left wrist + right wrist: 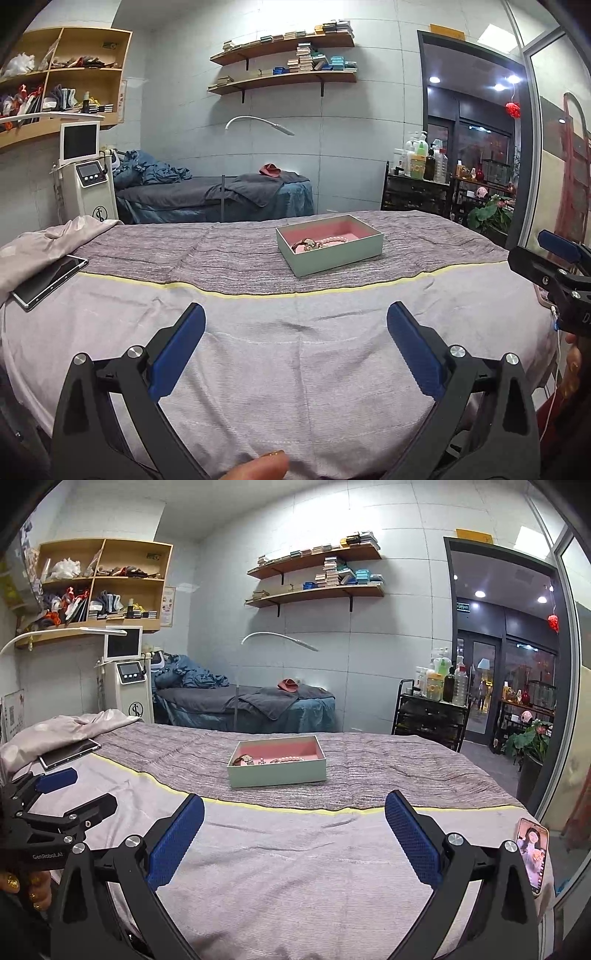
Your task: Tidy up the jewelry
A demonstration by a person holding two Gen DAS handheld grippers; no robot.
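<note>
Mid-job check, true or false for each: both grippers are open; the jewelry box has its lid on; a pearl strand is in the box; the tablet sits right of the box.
1. Both the left gripper and right gripper are open, holding nothing: true.
2. The jewelry box has its lid on: false, it is open-topped.
3. A pearl strand lies inside it: true.
4. The tablet sits right of the box: false, it is far left.

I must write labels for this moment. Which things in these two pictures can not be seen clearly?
- Jewelry in the box: too small in both views; the near wall hides part.
- Right claw, left wrist view: cut by the right edge.
- Left claw, right wrist view: cut by the left edge.
- Tablet screen: dark.
</note>
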